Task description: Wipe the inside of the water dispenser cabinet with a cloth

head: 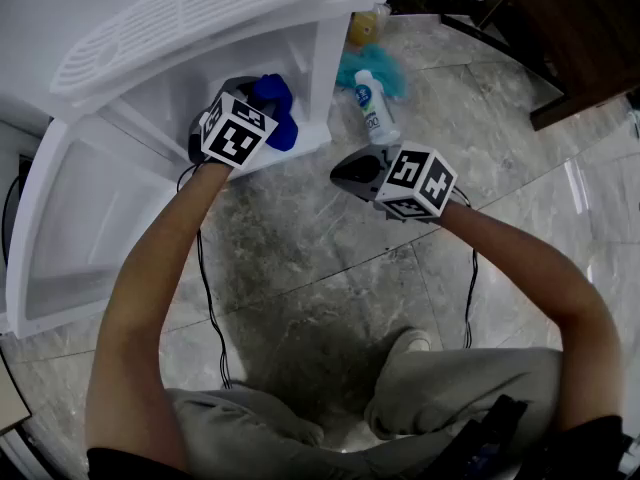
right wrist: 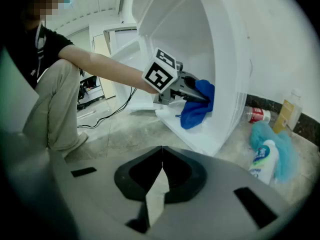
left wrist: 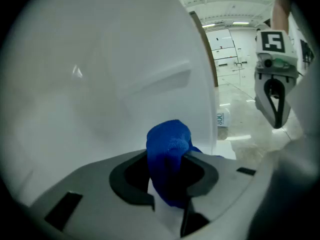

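The white water dispenser cabinet (head: pixel 310 53) stands open, its door (head: pixel 90 208) swung out to the left. My left gripper (head: pixel 255 113) reaches into the lower compartment and is shut on a bunched blue cloth (head: pixel 276 108). In the left gripper view the cloth (left wrist: pixel 169 136) bulges up between the jaws, close to the cabinet's white inner wall (left wrist: pixel 100 84). My right gripper (head: pixel 345 173) hovers outside the cabinet, to the right over the floor, shut with nothing in it; its tips (right wrist: pixel 161 154) meet. The right gripper view shows the cloth (right wrist: pixel 198 104) hanging over the compartment floor.
A white spray bottle (head: pixel 372 108) lies on a teal duster (head: pixel 390 73) right of the cabinet, with a yellow bottle (head: pixel 365 26) and a red-labelled bottle (right wrist: pixel 257 115) by the wall. Dark furniture (head: pixel 560 38) stands far right. Cables (head: pixel 210 308) trail over the marble floor.
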